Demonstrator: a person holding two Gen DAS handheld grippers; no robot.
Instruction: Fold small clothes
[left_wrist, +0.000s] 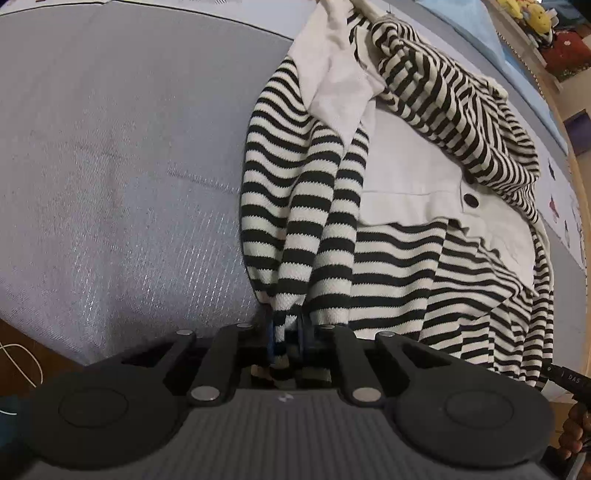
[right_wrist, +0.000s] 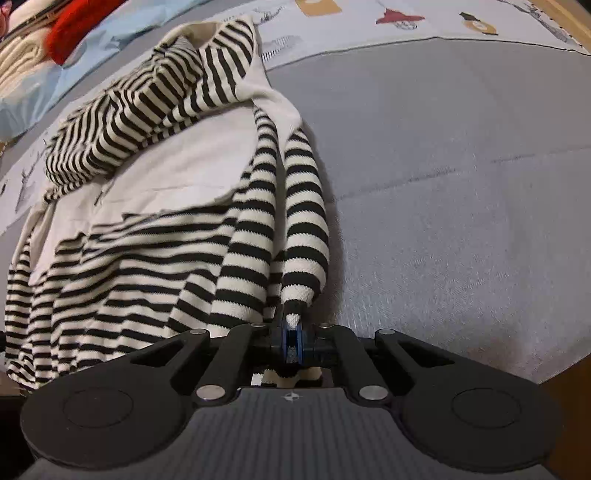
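So both my grippers are clamped on the same black-and-white striped garment (left_wrist: 388, 266) right now. It's a small knit top with a plain cream panel (left_wrist: 410, 177) across the middle and one dark button (left_wrist: 471, 200) on it, lying on a grey bed cover (left_wrist: 122, 166).

My left gripper (left_wrist: 288, 343) has its blue-edged pads squeezed together on the near striped edge. The fabric bunches into two long ridges that run away from my fingers up toward a plain cream fold (left_wrist: 340, 77) at the far end. Most of the top spreads out to the right of my grip in that view, with a rumpled striped heap (left_wrist: 454, 110) lying over the far part of the cream panel.

My right gripper (right_wrist: 291, 341) is pinched tight on the opposite near corner, a thin wad of striped knit (right_wrist: 295, 284) squashed between the blue pads. From here the garment fans out to the left, and the bare grey cover sits to the right.

Past the top there's a printed sheet (right_wrist: 406, 22) with little pictures, plus something red (right_wrist: 77, 26) and a light blue cloth (right_wrist: 92, 51) further back. A wooden floor (left_wrist: 22, 343) shows at the near edge of the bed.
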